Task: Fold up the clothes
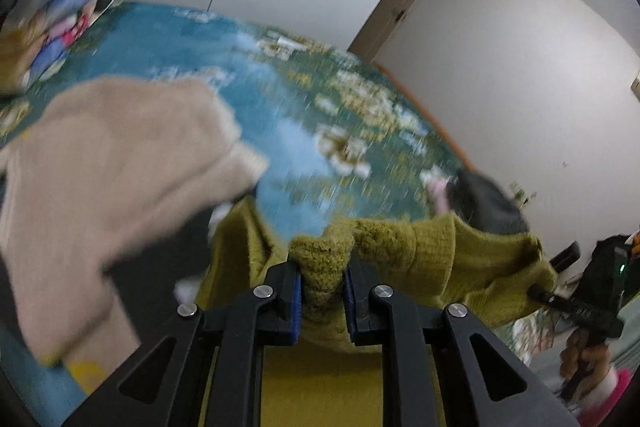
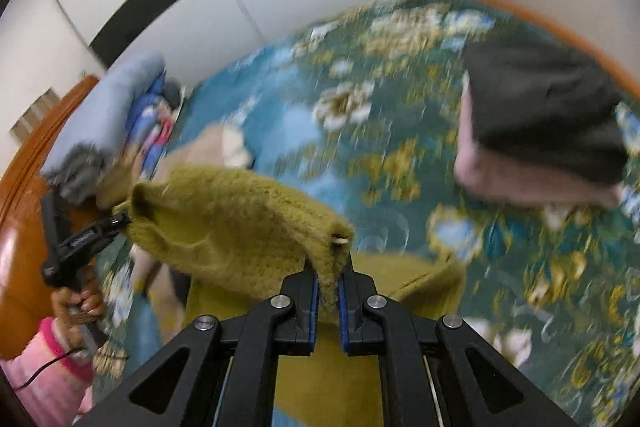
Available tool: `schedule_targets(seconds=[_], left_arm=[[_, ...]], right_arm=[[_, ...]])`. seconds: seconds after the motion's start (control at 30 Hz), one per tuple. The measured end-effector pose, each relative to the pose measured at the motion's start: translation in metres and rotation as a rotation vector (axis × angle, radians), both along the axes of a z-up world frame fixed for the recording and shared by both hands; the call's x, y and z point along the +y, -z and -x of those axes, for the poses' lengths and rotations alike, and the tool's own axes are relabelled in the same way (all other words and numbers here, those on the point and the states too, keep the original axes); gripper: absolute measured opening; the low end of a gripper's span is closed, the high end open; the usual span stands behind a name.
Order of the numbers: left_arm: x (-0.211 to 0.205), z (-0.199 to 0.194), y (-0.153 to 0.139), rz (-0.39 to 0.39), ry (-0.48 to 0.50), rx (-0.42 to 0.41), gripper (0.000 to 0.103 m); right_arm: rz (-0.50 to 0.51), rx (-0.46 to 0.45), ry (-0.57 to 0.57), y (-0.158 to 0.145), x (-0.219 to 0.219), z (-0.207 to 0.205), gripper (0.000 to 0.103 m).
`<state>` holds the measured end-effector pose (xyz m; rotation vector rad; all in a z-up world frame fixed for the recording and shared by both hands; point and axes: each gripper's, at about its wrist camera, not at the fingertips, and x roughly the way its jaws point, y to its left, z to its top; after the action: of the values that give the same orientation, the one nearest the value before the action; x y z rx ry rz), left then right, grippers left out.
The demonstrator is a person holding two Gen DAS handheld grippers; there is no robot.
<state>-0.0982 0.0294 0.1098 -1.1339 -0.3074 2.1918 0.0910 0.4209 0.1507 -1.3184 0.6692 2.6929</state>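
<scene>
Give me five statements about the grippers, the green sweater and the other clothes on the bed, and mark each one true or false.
1. The left hand-held gripper is clamped on the green sweater. True.
2. The right hand-held gripper is open and holds nothing. False: it pinches an edge of the same sweater.
3. The sweater lies flat on the bedspread. False: its top edge is lifted and stretched between the two grippers.
4. A beige garment lies on the bed beside the sweater. True.
5. The dark folded garment is stacked on the beige one. False: it lies apart, on the other side of the bedspread.
</scene>
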Motion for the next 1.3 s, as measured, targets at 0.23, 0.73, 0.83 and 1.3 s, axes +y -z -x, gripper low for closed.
schedule_targets(seconds=[0.23,0.73,0.83,1.3], left_arm=[[-0.028,-0.032,0.069,0.027,-0.093,-0.183,0.020],[-0.082,-0.069,0.137,-0.081,-0.199,-0.604,0.040],[-0.085,-0.071,0.136,-0.151,-0.224,-0.694,0.041],[0.025,-0.009,0.079,0.155,-0.004,-0.419,0.043]], right_arm=[[0.000,-0.137,-0.088,0.026,-0.032,-0.025,0.012],[0.312,-0.250,0.119,0.064,-0.038,-0.071,0.033],[0.477,-0.233,0.196,0.085,-0.038,-0.068,0.059],[0.566,-0.188,0.331,0.105,-0.028,-0.063,0.059]])
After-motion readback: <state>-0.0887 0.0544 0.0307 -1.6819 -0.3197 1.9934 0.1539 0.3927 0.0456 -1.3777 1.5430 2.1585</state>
